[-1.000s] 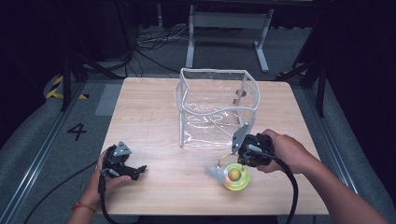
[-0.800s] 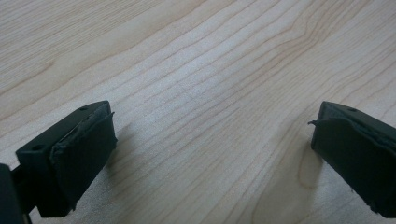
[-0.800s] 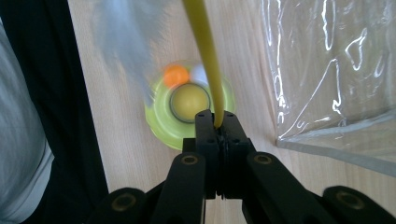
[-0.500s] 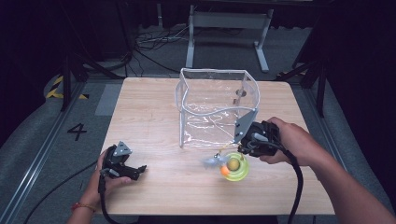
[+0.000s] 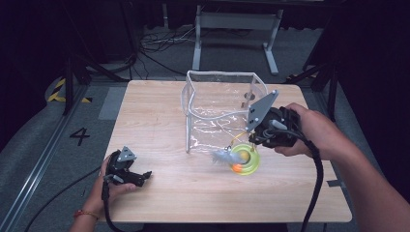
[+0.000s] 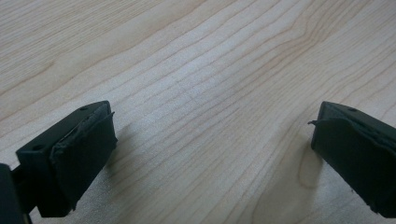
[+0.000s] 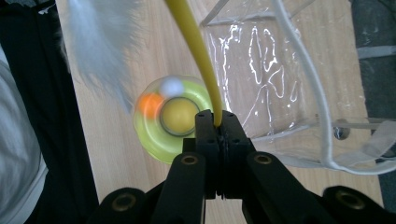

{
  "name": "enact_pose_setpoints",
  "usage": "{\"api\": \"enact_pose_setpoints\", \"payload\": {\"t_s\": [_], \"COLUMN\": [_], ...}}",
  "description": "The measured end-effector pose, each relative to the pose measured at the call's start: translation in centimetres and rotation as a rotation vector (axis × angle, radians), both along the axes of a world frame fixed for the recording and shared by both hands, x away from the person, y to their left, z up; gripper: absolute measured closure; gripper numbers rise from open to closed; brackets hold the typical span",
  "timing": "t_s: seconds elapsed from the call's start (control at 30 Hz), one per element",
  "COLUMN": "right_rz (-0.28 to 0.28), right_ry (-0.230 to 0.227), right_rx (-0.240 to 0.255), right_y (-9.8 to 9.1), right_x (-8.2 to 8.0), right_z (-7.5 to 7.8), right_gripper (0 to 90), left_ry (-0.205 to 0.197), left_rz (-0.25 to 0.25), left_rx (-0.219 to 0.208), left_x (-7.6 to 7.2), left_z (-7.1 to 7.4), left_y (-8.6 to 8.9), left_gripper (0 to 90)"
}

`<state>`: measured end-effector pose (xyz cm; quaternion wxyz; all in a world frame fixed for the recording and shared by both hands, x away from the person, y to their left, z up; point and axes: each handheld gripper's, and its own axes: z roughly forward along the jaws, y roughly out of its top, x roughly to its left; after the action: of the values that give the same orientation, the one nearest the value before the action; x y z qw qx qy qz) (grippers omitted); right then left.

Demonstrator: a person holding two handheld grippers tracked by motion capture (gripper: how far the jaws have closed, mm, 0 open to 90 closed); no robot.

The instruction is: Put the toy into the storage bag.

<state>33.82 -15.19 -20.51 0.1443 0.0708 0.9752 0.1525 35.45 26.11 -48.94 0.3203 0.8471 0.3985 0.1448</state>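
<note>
A toy with a lime-green ring base [image 5: 245, 159], an orange ball [image 5: 237, 167], a grey feather [image 5: 221, 155] and a thin yellow stem [image 5: 237, 137] hangs just in front of the clear plastic box [image 5: 217, 111]. My right gripper [image 5: 253, 140] is shut on the yellow stem [image 7: 196, 46] and holds it at the box's front right corner. In the right gripper view, the green ring [image 7: 173, 119] and the feather [image 7: 100, 42] dangle below the jaws of my right gripper [image 7: 215, 122]. My left gripper [image 5: 144, 175] rests open on the wood at the front left, and the left gripper view has nothing between the jaws of my left gripper [image 6: 210, 154].
The wooden table [image 5: 154, 121] has bare wood left of the box and along the front. A metal stand [image 5: 232, 29] and cables lie on the floor beyond the far edge. The clear box [image 7: 280, 70] is open at the top.
My right gripper has carried the toy up and back from the table's front toward the clear box. The left gripper has stayed put.
</note>
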Motion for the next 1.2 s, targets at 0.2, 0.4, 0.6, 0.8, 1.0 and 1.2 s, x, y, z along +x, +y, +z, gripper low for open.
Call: {"api": "enact_pose_setpoints", "payload": {"t_s": [0.2, 0.4, 0.6, 0.8, 1.0, 1.2], "right_rz": [-0.006, -0.015, -0.025, -0.037, -0.067, -0.076], "right_ry": [-0.015, -0.032, -0.054, -0.068, -0.078, -0.088], "right_rx": [0.001, 0.034, 0.052, 0.054, 0.067, 0.082], "right_y": [-0.1, 0.0, 0.2, 0.9, 1.2, 1.5], "right_x": [0.3, 0.9, 1.7, 2.7, 4.4, 5.6], "right_z": [1.5, 3.1, 5.3, 7.2, 8.4, 9.1], "right_gripper": [88.5, 88.5, 88.5, 88.5, 88.5, 88.5], "left_ry": [0.0, 0.006, 0.0, 0.0, 0.001, 0.001], "left_rz": [0.0, 0.002, 0.001, 0.0, 0.001, 0.0], "left_rx": [0.0, -0.005, -0.002, -0.002, -0.002, -0.002], "left_x": [0.0, 0.0, 0.0, 0.0, 0.0, 0.0], "left_z": [0.0, 0.0, 0.0, 0.0, 0.0, 0.0], "left_y": [0.0, 0.0, 0.0, 0.0, 0.0, 0.0], "left_gripper": [0.2, 0.2, 0.2, 0.2, 0.2, 0.2]}}
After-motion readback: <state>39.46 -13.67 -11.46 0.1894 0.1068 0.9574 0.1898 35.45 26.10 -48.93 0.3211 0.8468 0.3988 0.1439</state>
